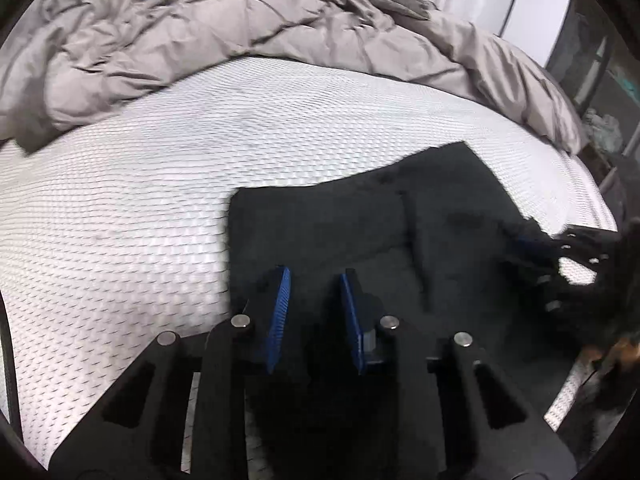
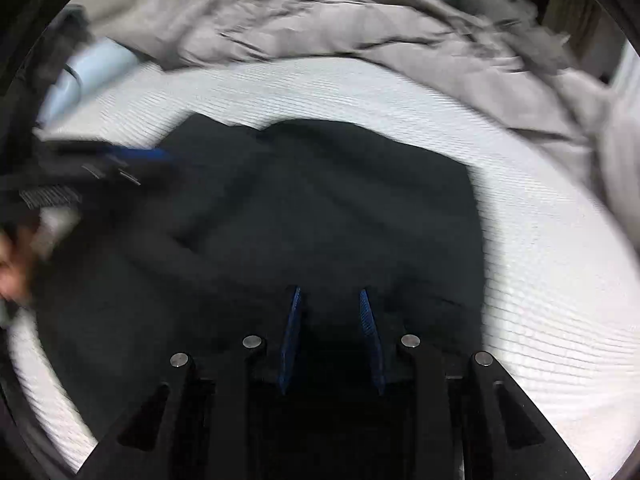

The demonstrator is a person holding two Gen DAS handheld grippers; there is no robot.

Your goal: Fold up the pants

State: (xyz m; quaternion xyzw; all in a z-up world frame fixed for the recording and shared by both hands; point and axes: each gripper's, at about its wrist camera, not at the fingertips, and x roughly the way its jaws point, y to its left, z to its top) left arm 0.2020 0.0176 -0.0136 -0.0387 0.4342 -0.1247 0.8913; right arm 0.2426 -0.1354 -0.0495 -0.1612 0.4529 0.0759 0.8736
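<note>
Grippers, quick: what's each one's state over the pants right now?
Left gripper: jaws apart, over the dark pants, nothing visibly pinched.
Right gripper: jaws apart above the pants, nothing visibly held.

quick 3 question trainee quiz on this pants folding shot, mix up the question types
1. True or false: the dark pants lie on a wooden floor.
2. What is heaped along the far side of the white mattress? A) grey duvet B) towels C) pillows only
3. Fill in: the pads of the left gripper are coloured ____.

Key
1. False; they lie on the mattress.
2. A, the grey duvet.
3. Blue; the right gripper has the same.
</note>
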